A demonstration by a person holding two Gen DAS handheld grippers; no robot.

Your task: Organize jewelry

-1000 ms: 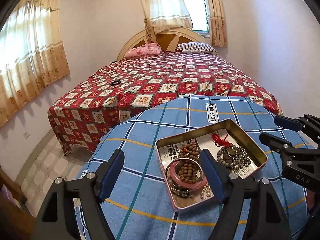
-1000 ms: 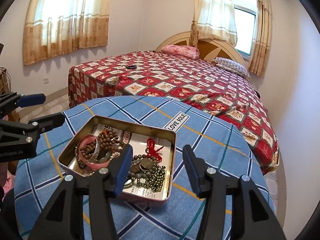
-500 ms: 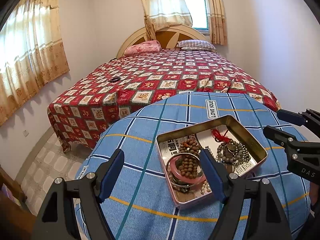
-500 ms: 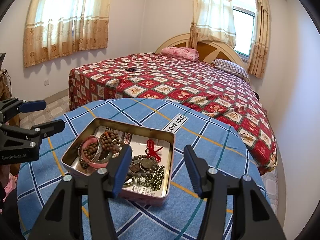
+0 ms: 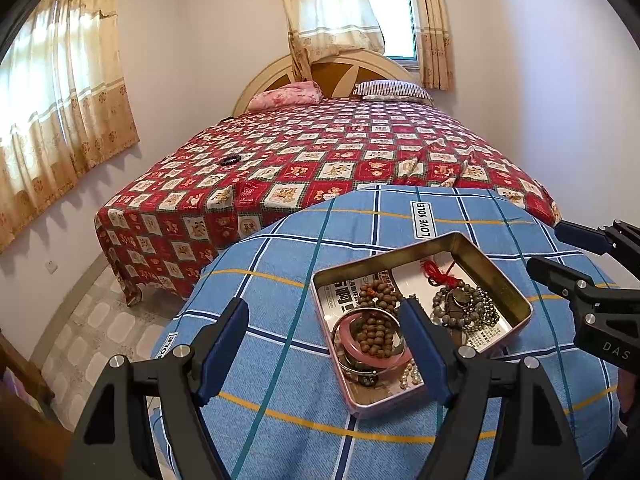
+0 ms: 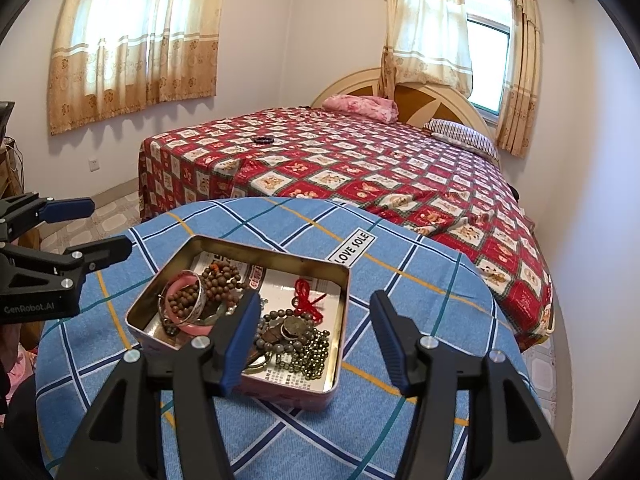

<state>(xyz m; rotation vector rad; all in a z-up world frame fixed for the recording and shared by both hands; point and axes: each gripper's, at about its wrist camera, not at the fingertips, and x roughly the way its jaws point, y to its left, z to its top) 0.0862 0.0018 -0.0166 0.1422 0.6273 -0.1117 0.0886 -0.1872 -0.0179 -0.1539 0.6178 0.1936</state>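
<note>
An open metal tin (image 5: 516, 300) (image 6: 340, 320) sits on a round table with a blue plaid cloth (image 5: 288, 280) (image 6: 420, 300). It holds a pink bangle (image 5: 356, 350) (image 6: 178, 286), brown wooden beads (image 5: 376, 334) (image 6: 220, 280), grey bead strands (image 5: 476, 308) (image 6: 312, 348) and a red cord (image 5: 434, 270) (image 6: 306, 296). My left gripper (image 5: 326, 346) is open and empty, above the cloth at the tin's near left. My right gripper (image 6: 316, 338) is open and empty over the tin's near right corner. A dark bracelet (image 5: 230, 159) (image 6: 264, 140) lies on the bed.
A bed with a red patterned cover (image 5: 340, 152) (image 6: 380, 168) stands just beyond the table. Tiled floor (image 5: 104, 320) lies to the left. A "LOVE SOLE" label (image 5: 425, 220) (image 6: 352, 251) is on the cloth.
Both grippers have drawn back and up a little, so the tin and table look smaller and lower in view. Both stay open. The jewelry has not moved.
</note>
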